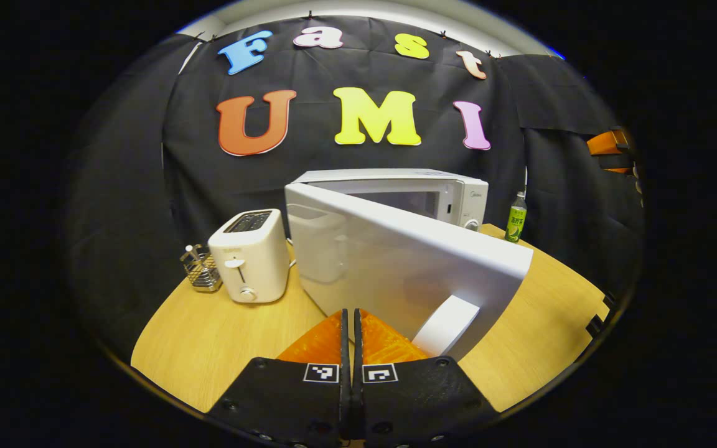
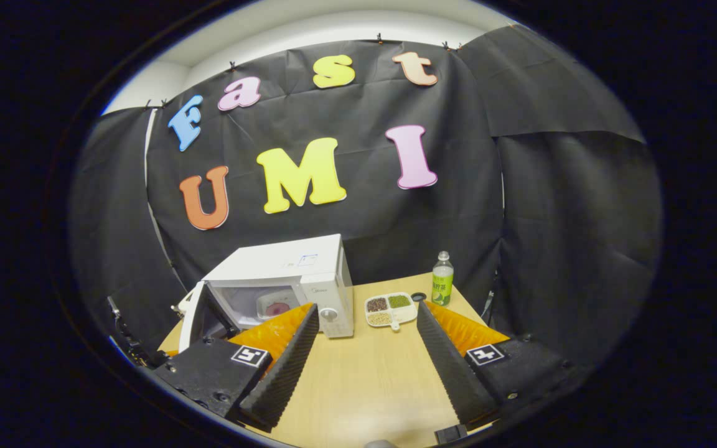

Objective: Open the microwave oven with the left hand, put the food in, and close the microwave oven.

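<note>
White door (image 1: 396, 255) stands half open on the microwave (image 2: 290, 286), food (image 2: 276, 308) already on a plate inside. Left hand-held gripper (image 1: 351, 323), fingers together, sits by the door's handle at about 2 o'clock; right hand-held gripper (image 2: 365, 336) hangs spread and empty. Push the door's free edge steadily until it latches.

Black screw-studded gripper bodies (image 1: 352, 398) carry square black-and-white markers (image 2: 249, 356).
</note>
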Action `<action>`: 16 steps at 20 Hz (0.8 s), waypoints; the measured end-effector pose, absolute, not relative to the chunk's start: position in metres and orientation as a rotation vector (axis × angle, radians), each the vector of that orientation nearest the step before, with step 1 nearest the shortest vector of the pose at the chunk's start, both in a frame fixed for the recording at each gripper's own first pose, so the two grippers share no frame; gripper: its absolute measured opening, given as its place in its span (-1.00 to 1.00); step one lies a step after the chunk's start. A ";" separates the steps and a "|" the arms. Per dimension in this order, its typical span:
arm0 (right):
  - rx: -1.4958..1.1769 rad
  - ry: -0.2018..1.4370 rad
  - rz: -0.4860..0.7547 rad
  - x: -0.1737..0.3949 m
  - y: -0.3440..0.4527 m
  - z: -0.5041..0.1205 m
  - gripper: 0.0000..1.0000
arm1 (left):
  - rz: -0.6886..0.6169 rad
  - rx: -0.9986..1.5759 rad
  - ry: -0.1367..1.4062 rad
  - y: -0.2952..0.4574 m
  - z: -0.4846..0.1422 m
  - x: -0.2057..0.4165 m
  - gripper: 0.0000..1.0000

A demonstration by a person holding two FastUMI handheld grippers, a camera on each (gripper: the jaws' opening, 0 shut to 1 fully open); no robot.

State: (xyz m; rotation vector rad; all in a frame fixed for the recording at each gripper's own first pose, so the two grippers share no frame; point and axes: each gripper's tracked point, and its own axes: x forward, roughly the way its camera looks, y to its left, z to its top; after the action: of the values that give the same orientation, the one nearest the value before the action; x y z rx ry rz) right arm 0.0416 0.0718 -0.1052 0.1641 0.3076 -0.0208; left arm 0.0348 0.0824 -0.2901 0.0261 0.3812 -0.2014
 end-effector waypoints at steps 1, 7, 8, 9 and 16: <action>0.168 0.311 -0.017 0.044 0.070 -0.106 0.83 | -0.218 0.034 0.382 0.071 -0.289 0.037 -1.00; 0.196 0.327 -0.002 0.063 0.047 -0.108 1.00 | -0.317 0.050 0.391 0.003 -0.292 0.064 -1.00; 0.195 0.321 -0.002 0.066 0.043 -0.103 0.83 | -0.328 0.054 0.392 -0.006 -0.294 0.071 -1.00; 0.192 0.315 -0.003 0.068 0.039 -0.101 1.00 | -0.338 0.058 0.393 -0.013 -0.294 0.079 -1.00; 0.138 0.313 -0.003 0.086 0.019 -0.099 1.00 | -0.362 0.039 0.412 -0.051 -0.304 0.132 -1.00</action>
State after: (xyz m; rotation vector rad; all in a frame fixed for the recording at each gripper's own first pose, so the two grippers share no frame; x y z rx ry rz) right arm 0.0862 0.0191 -0.0989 0.1383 0.3126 -0.0029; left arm 0.1318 -0.0506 -0.3039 0.0393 0.4121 -0.3618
